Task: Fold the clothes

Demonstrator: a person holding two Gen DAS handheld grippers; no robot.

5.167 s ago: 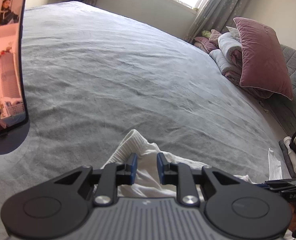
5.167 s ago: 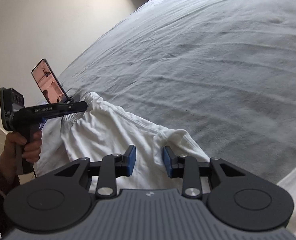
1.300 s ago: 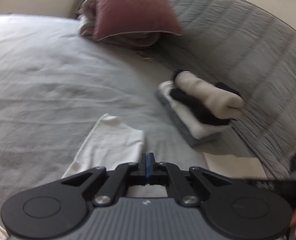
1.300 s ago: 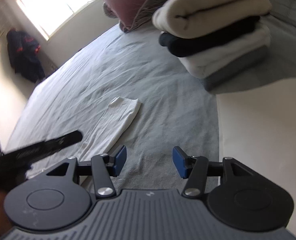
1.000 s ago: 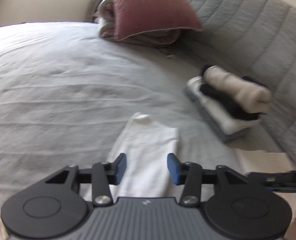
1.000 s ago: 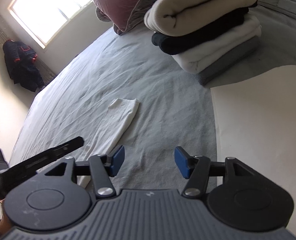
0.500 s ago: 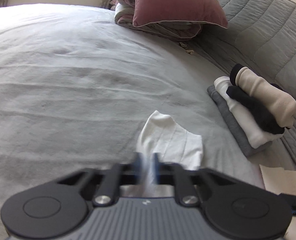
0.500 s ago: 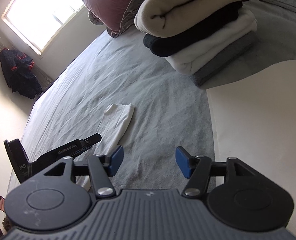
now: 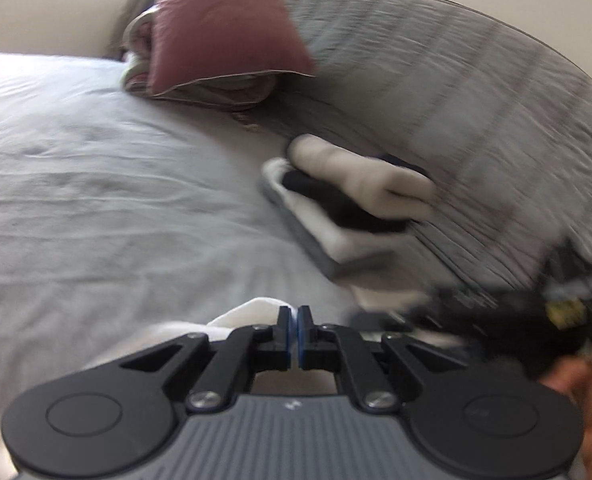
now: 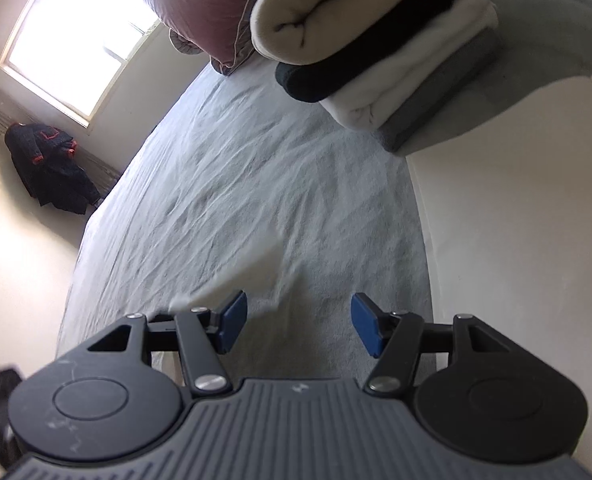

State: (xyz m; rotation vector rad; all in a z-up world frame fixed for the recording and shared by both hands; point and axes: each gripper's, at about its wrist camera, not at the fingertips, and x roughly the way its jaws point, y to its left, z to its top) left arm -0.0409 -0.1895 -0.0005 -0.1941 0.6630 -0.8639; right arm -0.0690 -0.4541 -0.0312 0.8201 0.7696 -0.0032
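Note:
The white garment [image 9: 252,312] lies on the grey bedspread [image 9: 96,208], bunched up right at my left gripper [image 9: 294,320], which is shut on its near edge. The left wrist view is blurred by motion. In the right wrist view a lifted, blurred flap of the white garment [image 10: 256,276] hangs just beyond the left fingertip of my right gripper [image 10: 299,320]. That gripper is open, with only bedspread [image 10: 224,168] between its blue pads. The right tool [image 9: 515,312] and the hand [image 9: 587,392] holding it show at the right edge of the left wrist view.
A stack of folded clothes [image 9: 347,204] [image 10: 375,40], cream on top, sits by the grey quilted headboard [image 9: 475,100]. A pink pillow [image 9: 224,28] leans behind. A white sheet [image 10: 515,240] covers the bed's right side. A dark coat [image 10: 48,168] hangs below the window [image 10: 80,36].
My left gripper went from open over the flat white garment to shut on its near end, then swung right toward the stack, pulling the cloth up. The right gripper stayed open and rolled slightly.

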